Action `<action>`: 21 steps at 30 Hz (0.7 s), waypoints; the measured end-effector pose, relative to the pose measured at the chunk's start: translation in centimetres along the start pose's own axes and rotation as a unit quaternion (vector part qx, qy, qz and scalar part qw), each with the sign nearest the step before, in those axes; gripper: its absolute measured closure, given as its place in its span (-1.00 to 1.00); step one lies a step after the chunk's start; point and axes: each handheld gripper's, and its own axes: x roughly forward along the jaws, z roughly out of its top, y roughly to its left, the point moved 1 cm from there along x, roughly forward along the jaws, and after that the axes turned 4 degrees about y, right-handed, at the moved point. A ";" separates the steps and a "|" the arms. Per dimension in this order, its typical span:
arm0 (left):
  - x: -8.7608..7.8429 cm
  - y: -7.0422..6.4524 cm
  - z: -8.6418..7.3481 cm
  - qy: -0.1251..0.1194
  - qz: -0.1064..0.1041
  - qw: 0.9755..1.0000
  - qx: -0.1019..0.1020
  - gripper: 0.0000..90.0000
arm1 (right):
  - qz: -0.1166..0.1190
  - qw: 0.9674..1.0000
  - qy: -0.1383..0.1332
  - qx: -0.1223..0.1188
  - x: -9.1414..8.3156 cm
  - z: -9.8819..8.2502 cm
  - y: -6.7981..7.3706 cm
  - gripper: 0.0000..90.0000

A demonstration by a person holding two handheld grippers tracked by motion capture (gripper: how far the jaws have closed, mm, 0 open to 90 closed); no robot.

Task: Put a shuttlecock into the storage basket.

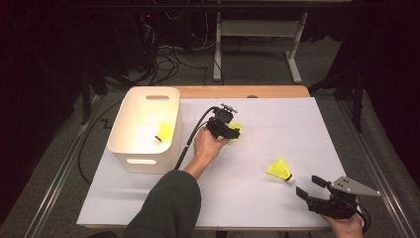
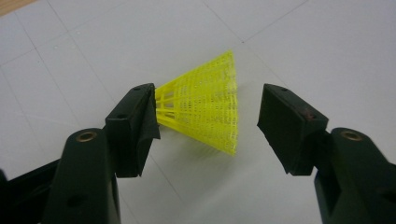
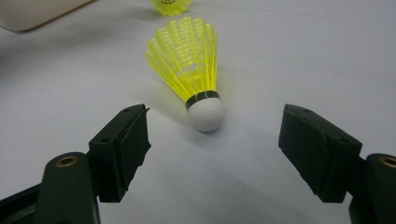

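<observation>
Three yellow shuttlecocks, two wide-open grippers

Three yellow shuttlecocks are in play on the white table top (image 1: 257, 198). One lies inside the white bin (image 1: 143, 161) at the table's far left; the shuttlecock in the bin (image 1: 164, 132) rests on the floor of it, near the right wall, and it is the bin's sole visible content.

A second one, the middle shuttlecock (image 2: 205, 107), lies on its side near the table's centre, just right of the bin. The left gripper (image 2: 205, 123) has its jaws spread wide around it: the skirt sits between them, with the left jaw right at the narrow end of the skirt and the right jaw standing clear of the wide rim. Whether the left pad actually touches the mesh is hard to judge. The cork end is hidden behind that jaw. From above, the hand and the gripper body cover most of this shuttlecock, leaving a small yellow patch beside the jaws.

The near shuttlecock (image 1: 281, 170) lies toward the table's front right, white cork (image 3: 206, 113) pointing at the right gripper (image 1: 311, 187), skirt pointing away. That gripper is open too, jaws apart and empty, with the shuttlecock just ahead of them and untouched. Nothing lies between the jaws and the cork.

Beyond the table, cables (image 1: 168, 59) sprawl over the grey floor beside a white table frame (image 1: 257, 44), and the room's edges are too dark to read.
</observation>
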 end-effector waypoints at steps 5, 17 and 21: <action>0.5 0.2 -0.1 0.006 0.012 1.000 0.003 -0.11 | 0.001 1.000 0.000 0.001 0.0 0.0 0.0 -0.45; 0.9 0.5 -0.2 0.012 0.013 1.000 0.002 0.11 | 0.003 1.000 -0.002 0.002 0.0 0.0 0.0 -0.45; 0.9 0.5 -0.3 0.014 0.010 1.000 0.005 0.27 | 0.002 1.000 -0.001 0.001 0.0 0.0 0.0 -0.45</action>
